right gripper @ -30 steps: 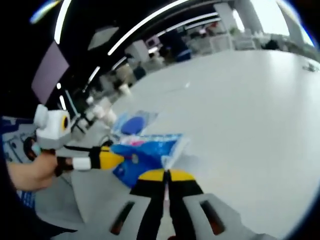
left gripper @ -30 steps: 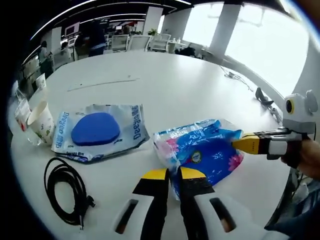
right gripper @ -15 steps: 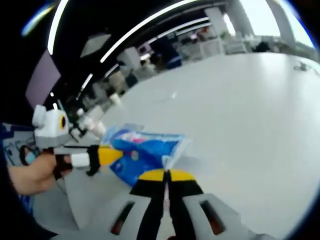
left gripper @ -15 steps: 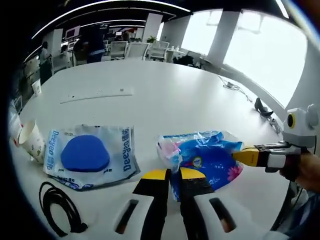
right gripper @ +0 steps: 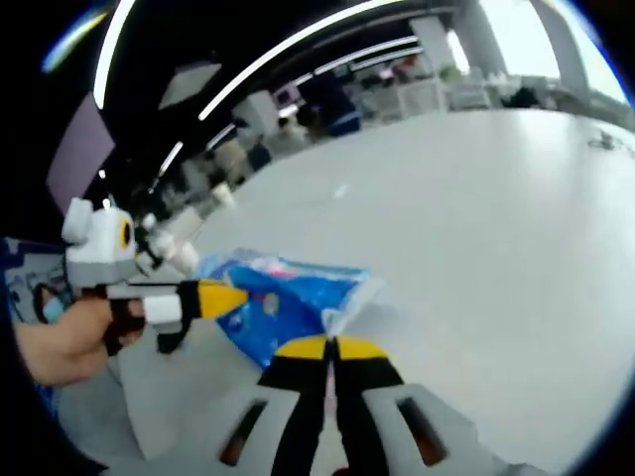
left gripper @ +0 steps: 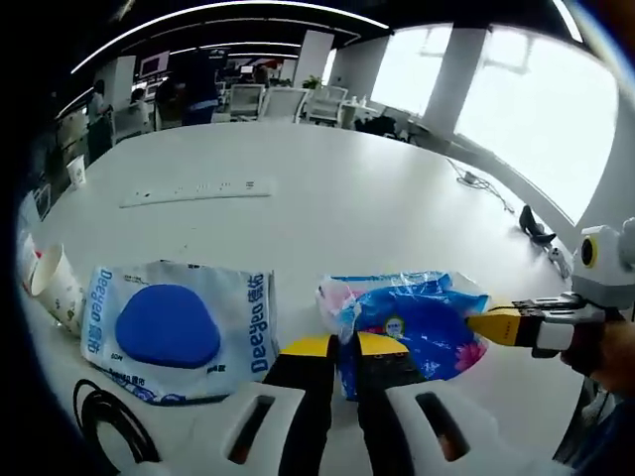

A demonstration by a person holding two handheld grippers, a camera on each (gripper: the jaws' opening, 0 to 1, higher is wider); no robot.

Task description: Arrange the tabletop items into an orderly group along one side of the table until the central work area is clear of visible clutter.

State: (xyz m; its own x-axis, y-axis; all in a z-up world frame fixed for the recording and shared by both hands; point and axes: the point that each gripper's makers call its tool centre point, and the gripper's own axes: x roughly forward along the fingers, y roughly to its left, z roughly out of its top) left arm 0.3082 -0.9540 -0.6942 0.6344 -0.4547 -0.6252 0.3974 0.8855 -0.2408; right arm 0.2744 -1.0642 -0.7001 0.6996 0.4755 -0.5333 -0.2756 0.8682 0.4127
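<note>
White desk (left gripper: 327,178) stretches through an open office with chairs behind. My left tongs (left gripper: 344,349) pinch the near edge of the blue tissue pack (left gripper: 412,319), while my right tongs (right gripper: 331,350) clamp its opposite corner. Just beside it on the desk lies a wipes pouch (left gripper: 174,322) with a blue lid, a paper cup (left gripper: 55,288) past that, and a black cable (left gripper: 109,421) near me.

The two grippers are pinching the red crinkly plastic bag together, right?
Not quite: the crinkly plastic bag is blue, not red, as the left gripper view shows. The left gripper and right gripper do pinch it together.
</note>
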